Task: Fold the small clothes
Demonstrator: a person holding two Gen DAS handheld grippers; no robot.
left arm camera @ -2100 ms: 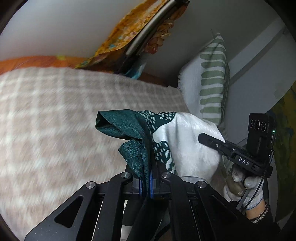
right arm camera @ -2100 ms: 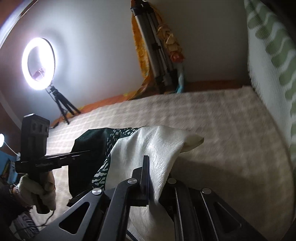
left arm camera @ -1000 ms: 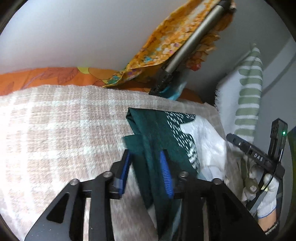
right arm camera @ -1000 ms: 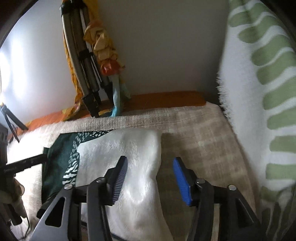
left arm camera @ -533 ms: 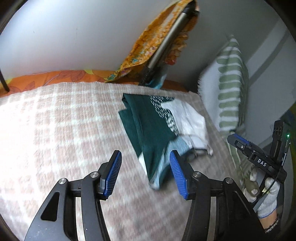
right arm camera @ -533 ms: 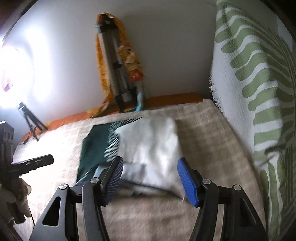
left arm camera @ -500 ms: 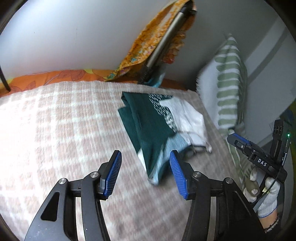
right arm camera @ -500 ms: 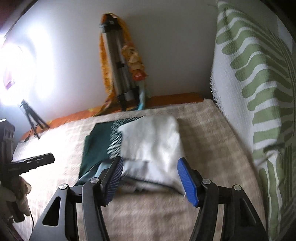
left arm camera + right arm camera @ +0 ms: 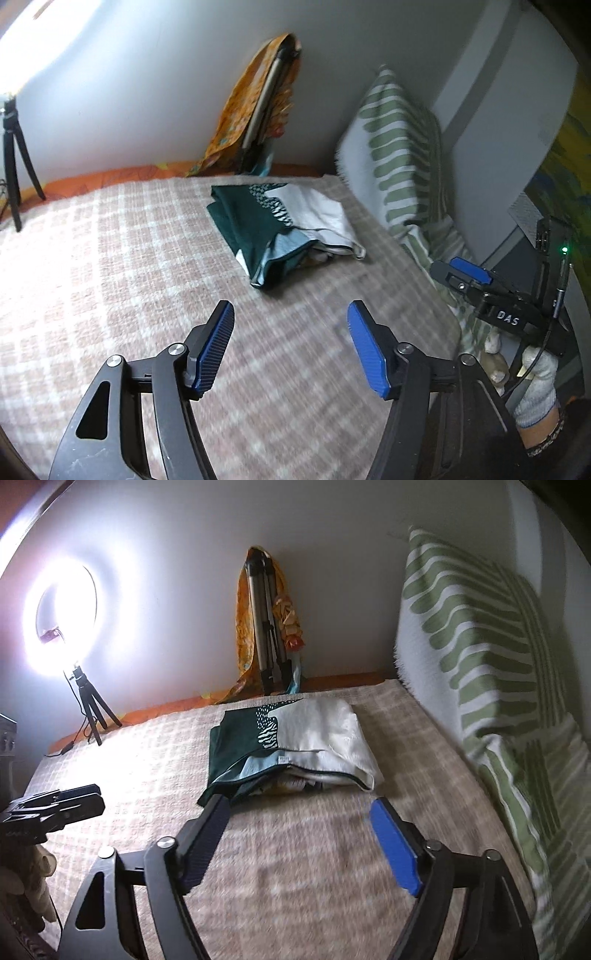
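Observation:
A folded garment [image 9: 284,225], dark green on one side and white on the other, lies on the checked blanket [image 9: 110,280] near the far end of the bed. The garment [image 9: 295,746] shows the same way in the right wrist view. My left gripper [image 9: 290,317] hovers above the blanket, well short of the cloth, its jaws opening with nothing between them. My right gripper [image 9: 299,808] hangs just short of the garment's near edge, its jaws also opening and empty. The right gripper [image 9: 461,275] appears at the right edge of the left wrist view, held by a gloved hand [image 9: 535,387].
A white pillow with green leaf stripes [image 9: 480,646] leans along the right side of the bed. A tripod draped in orange cloth [image 9: 266,627] stands against the far wall. A lit ring light on a small stand [image 9: 62,609] glares at the left.
Both grippers let go of the garment, which now lies folded on the blanket. Both have pulled back and upward from it, and their jaws have spread wider.

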